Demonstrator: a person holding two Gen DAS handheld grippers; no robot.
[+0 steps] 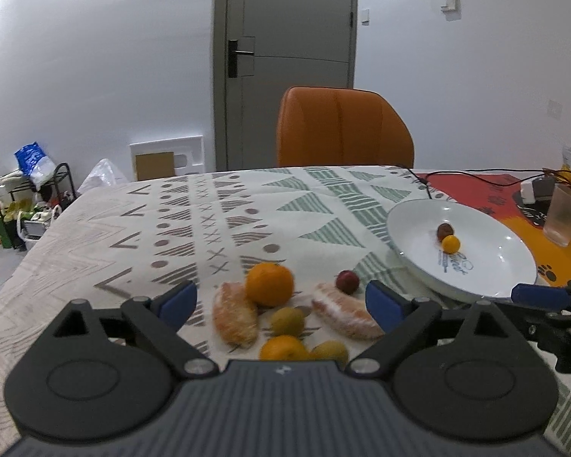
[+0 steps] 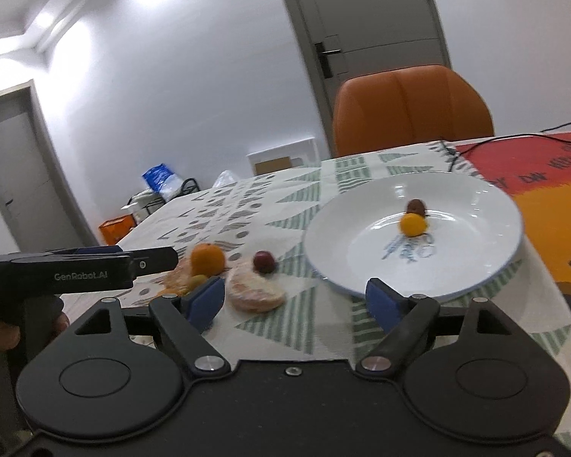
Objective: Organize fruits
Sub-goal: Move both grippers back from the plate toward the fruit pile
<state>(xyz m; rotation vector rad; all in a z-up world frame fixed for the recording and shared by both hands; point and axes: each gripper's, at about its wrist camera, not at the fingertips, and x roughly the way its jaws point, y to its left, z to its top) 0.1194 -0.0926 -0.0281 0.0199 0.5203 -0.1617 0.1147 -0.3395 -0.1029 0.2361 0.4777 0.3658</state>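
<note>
A white plate (image 1: 487, 266) at the right holds a small brown fruit (image 1: 445, 230) and a small yellow-orange fruit (image 1: 450, 244). On the patterned cloth lie a big orange (image 1: 269, 283), two peeled pomelo segments (image 1: 234, 316) (image 1: 346, 314), a red plum (image 1: 347, 281), two greenish-yellow fruits (image 1: 287, 320) (image 1: 329, 351) and a smaller orange (image 1: 283, 347). My left gripper (image 1: 281, 301) is open above this pile, empty. My right gripper (image 2: 297, 301) is open and empty, between the pomelo segment (image 2: 255, 290) and the plate (image 2: 476, 262).
An orange chair (image 1: 342, 129) stands behind the table. A frosted cup (image 1: 565, 215), cables and small items sit on the red-orange mat (image 1: 491, 186) at the far right. A rack with bags (image 1: 34, 198) stands on the floor at left.
</note>
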